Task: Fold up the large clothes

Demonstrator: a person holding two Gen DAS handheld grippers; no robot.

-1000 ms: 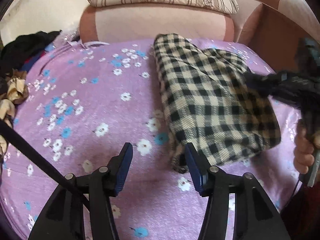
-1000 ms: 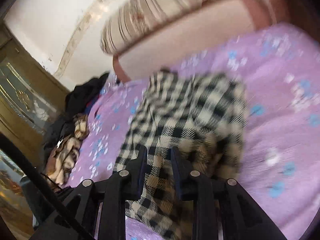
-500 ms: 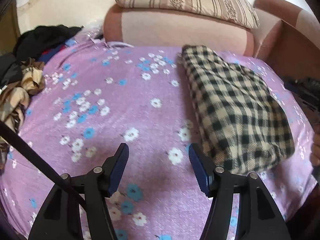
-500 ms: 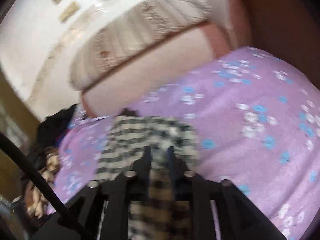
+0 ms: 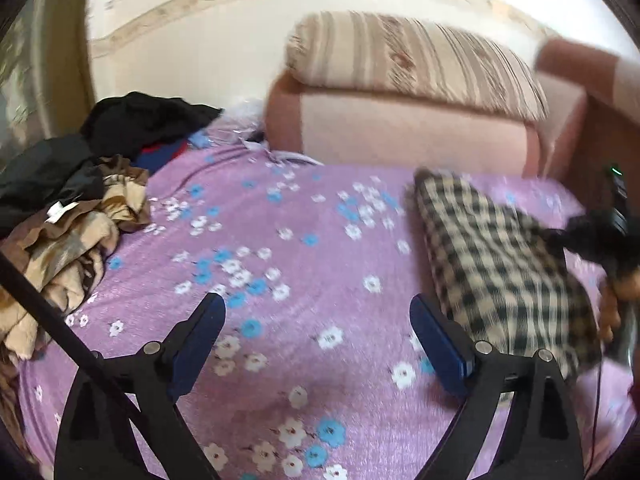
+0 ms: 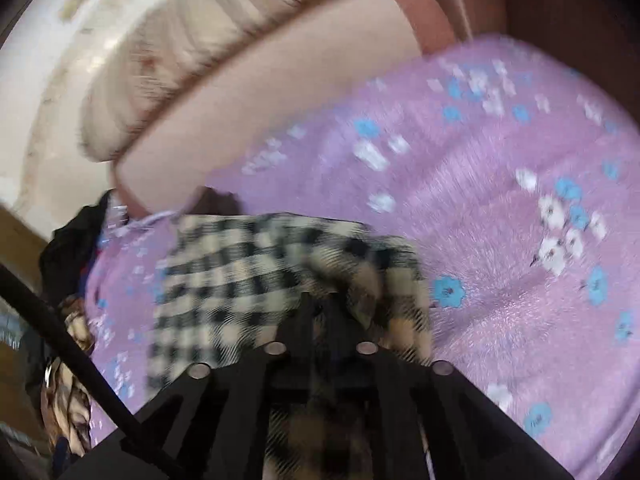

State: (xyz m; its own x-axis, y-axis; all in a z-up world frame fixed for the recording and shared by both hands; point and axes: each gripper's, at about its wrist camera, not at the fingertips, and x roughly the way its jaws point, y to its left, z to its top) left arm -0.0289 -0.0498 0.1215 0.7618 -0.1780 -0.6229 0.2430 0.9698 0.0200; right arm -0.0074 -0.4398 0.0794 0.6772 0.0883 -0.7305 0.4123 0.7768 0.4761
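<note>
Gripping one checked garment (image 6: 240, 280), right tongs (image 6: 320, 304)

Checked garment (image 5: 500, 264), just right of left gripper (image 5: 318, 334): thick woven cloth, matt, slightly fuzzy. Bed cover (image 5: 304, 264) under it: purple floral cloth w/ short plush nap, faint sheen. Left gripper: matt black plastic body, blue pads (image 5: 438, 338) smooth, metal pivot pins shiny. Clothes pile (image 5: 72, 240) far left: thin crumpled cloth. Pillow (image 5: 408, 60) ahead: striped fabric, matt.

Cream wall (image 5: 192, 40) behind a pink (two-tone) headboard (image 5: 400, 136).
</note>
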